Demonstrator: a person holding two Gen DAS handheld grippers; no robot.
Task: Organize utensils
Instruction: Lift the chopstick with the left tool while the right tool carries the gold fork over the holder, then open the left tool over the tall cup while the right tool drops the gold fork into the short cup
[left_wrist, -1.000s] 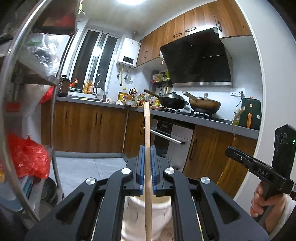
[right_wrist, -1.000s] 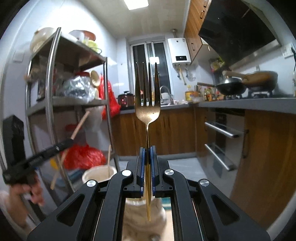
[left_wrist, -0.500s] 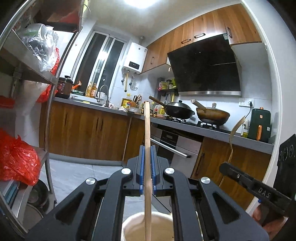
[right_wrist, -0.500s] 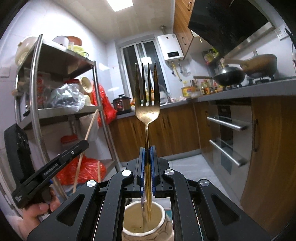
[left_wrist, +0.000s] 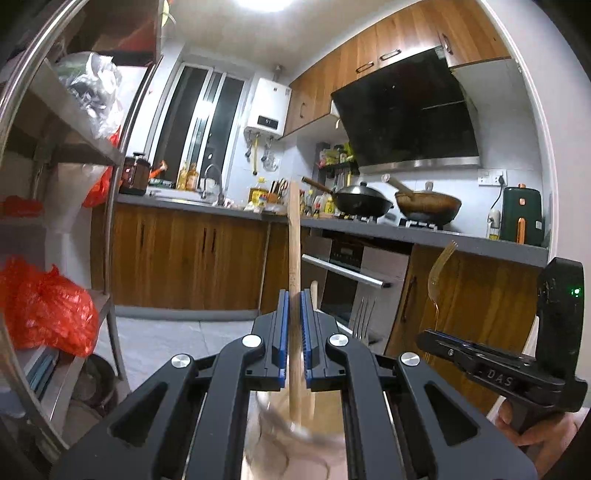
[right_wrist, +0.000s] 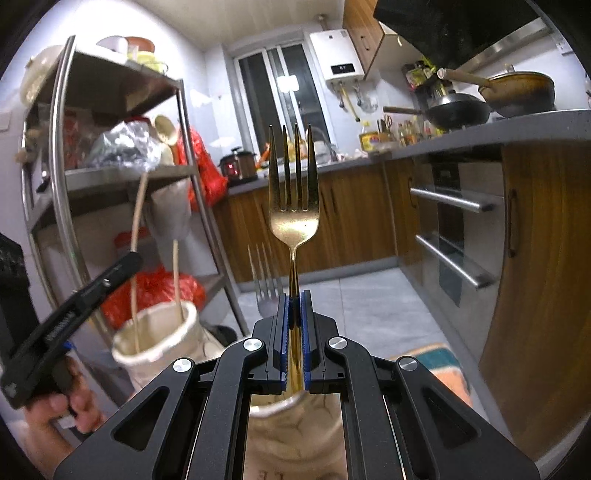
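**Spoon and fork held over the jars**

My left tool is clamped on a wooden spoon, handle upright between the blue pads, its lower end reaching into the cream jar blurred just below the tool. My right tool grips a gold fork by its handle, tines up, the handle's end hanging over the mouth of a crackled jar directly beneath. In the right view, the left tool shows at the left with my hand on its grip, the spoon's bowl high by the steel rack. A silver fork stands behind the right tool. The bench with two woks runs behind.
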